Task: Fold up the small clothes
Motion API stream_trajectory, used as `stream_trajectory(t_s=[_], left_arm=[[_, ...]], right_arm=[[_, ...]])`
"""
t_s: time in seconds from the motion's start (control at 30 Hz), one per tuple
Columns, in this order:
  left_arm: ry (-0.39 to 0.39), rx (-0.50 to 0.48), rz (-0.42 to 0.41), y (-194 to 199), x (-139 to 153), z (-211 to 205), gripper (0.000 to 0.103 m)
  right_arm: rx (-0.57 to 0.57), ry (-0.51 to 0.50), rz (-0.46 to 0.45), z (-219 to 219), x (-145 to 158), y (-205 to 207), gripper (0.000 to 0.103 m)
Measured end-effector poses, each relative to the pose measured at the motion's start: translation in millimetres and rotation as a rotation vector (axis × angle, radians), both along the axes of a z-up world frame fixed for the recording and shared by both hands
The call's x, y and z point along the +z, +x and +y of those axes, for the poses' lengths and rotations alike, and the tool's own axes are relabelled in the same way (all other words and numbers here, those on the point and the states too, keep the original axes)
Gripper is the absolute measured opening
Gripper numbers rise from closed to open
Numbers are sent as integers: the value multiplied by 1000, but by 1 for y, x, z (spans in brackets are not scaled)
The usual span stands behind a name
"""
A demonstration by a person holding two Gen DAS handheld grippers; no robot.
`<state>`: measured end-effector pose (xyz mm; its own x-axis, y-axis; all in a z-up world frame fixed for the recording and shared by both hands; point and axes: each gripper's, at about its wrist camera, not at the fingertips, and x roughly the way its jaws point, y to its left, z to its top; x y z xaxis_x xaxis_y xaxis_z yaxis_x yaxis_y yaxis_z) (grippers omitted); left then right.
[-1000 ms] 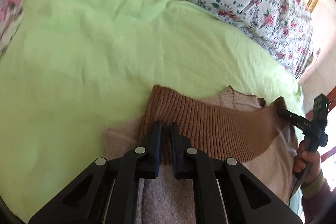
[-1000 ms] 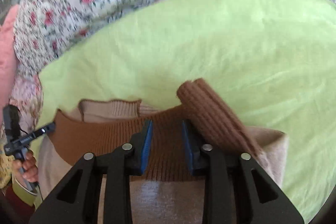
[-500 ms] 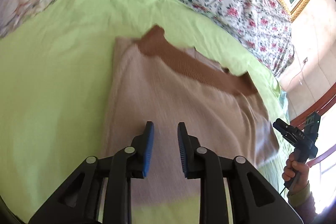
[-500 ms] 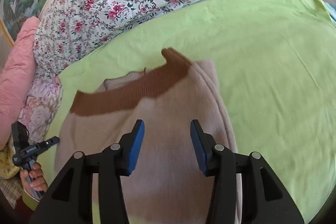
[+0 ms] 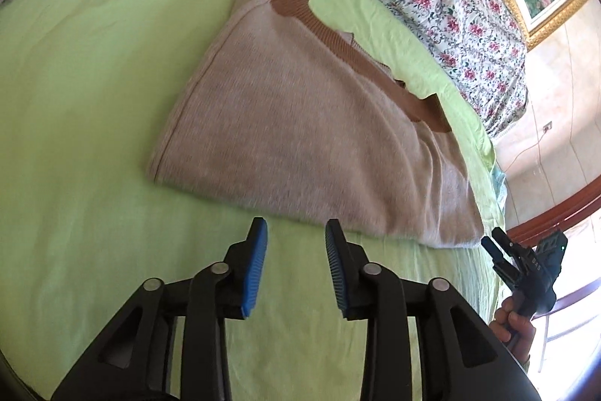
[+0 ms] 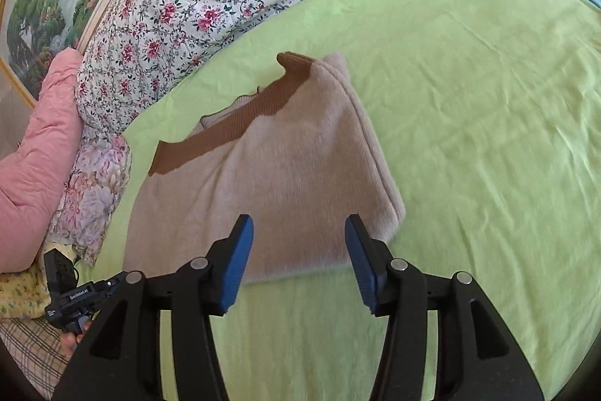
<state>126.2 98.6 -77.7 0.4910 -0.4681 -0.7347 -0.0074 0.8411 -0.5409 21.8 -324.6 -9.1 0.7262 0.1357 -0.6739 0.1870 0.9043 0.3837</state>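
Both the left gripper [image 5: 296, 250] and right gripper [image 6: 298, 247] are standing released and empty, jaws just having been opening while backing off the beige sweater [image 5: 300, 123], which is lying folded beyond them on the green bedsheet [image 5: 94, 62], suggesting this fold is done.

My left gripper [image 5: 296, 264] is built of matte black plastic: two angular fingers [image 5: 240, 273], each with triangular cut-outs in its linkage arms and round silver screw heads at the pivots, two per side. Each finger ends in a blue ribbed pad on its inner face. My right gripper [image 6: 299, 260] is of the same make, with black arms, silver pivot screws and blue ribbed pads [image 6: 236, 262]. Seen from the opposite camera, each unit shows a black pistol-style handle; small white lettering marks the body, too small to read reliably, and a thin black cable trails from one. A green indicator light shows on the right unit's housing.
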Motion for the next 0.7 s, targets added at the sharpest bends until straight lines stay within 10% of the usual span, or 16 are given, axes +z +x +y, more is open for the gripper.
stream_trajectory(t_s=[0.7], left_arm=[[-131, 158, 66, 16, -18, 11, 59]], right_arm=[[61, 14, -2, 23, -4, -6, 56]])
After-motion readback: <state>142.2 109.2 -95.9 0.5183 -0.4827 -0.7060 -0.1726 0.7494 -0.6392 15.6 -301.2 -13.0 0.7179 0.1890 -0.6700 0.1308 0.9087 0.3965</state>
